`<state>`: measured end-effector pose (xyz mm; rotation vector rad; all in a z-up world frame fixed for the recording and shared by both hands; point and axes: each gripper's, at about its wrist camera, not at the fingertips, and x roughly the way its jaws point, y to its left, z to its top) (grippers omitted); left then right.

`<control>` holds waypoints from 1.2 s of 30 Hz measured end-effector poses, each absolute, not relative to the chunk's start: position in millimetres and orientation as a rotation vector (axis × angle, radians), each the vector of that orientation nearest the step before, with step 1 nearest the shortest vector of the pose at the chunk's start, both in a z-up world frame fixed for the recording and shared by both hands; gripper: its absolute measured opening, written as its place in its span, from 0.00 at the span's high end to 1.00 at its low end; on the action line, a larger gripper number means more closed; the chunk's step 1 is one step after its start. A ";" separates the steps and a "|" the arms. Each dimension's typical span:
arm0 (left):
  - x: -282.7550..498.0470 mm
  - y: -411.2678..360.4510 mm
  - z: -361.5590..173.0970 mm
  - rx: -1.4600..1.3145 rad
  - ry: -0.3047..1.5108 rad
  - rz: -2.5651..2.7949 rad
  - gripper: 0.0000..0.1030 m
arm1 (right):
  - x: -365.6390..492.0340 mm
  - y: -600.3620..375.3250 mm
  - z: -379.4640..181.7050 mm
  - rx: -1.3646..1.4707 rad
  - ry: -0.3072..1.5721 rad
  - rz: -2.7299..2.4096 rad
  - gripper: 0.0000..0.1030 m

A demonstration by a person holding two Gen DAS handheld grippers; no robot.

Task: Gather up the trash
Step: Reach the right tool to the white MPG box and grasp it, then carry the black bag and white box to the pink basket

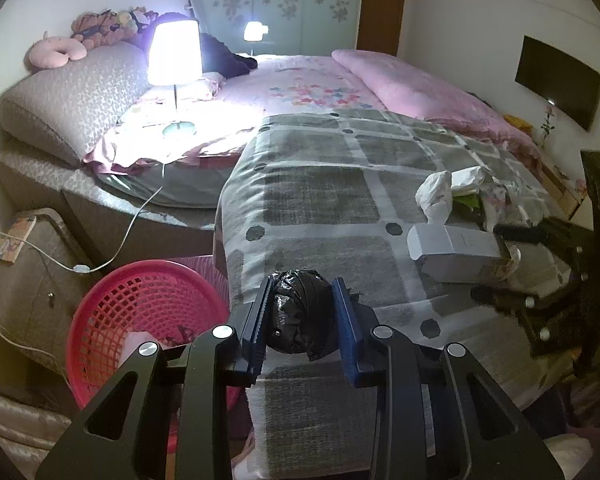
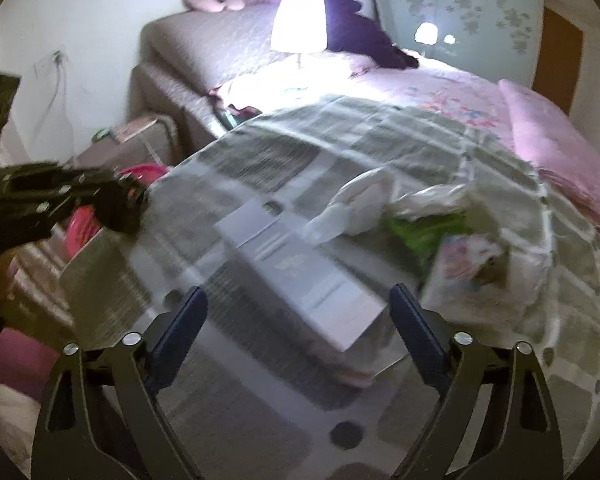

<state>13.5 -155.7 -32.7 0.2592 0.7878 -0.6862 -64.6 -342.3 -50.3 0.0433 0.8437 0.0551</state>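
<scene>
A crumpled black plastic bag ball point(image 1: 300, 316) sits between the blue pads of my left gripper point(image 1: 302, 284), which is shut on it above the bed's near edge. Below and to the left stands a pink mesh basket point(image 1: 140, 312) on the floor. On the grey checked blanket point(image 2: 260, 152) lies a long white box point(image 2: 268, 236). My right gripper point(image 2: 298, 290) is open, its fingers either side of the box's near end without touching it. Beyond the box lie a white crumpled bag point(image 2: 352, 204), a green wrapper point(image 2: 420, 232) and a floral wrapper point(image 2: 464, 264).
A lit lamp point(image 1: 175, 52) stands on the bed near the headboard, its cable point(image 1: 132, 220) trailing down to the floor. A bedside cabinet point(image 1: 28, 272) is left of the basket. A pink duvet point(image 1: 412, 84) lies along the far side. A television point(image 1: 558, 76) hangs on the right wall.
</scene>
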 end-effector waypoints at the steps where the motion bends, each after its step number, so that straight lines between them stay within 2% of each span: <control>1: 13.6 -155.1 -33.0 0.257 0.789 -0.686 0.72 | -67.6 -338.5 -49.9 0.041 0.844 0.063 0.15; 6: 14.4 -154.4 -32.7 0.251 0.791 -0.687 0.72 | -73.2 -331.1 -48.8 0.042 0.848 0.094 0.18; 10: 14.9 -153.9 -32.4 0.253 0.788 -0.686 0.72 | -66.6 -335.5 -53.4 0.052 0.860 0.073 0.33; 15: 14.7 -153.6 -32.3 0.253 0.790 -0.682 0.72 | -59.8 -330.1 -58.0 0.021 0.864 0.063 0.38; 17: 15.2 -153.3 -31.9 0.251 0.791 -0.679 0.72 | -58.4 -328.3 -59.1 0.025 0.872 0.076 0.51; 36: 20.2 -140.3 -20.6 0.227 0.763 -0.630 0.72 | -52.3 -313.8 -51.5 0.086 0.830 0.059 0.61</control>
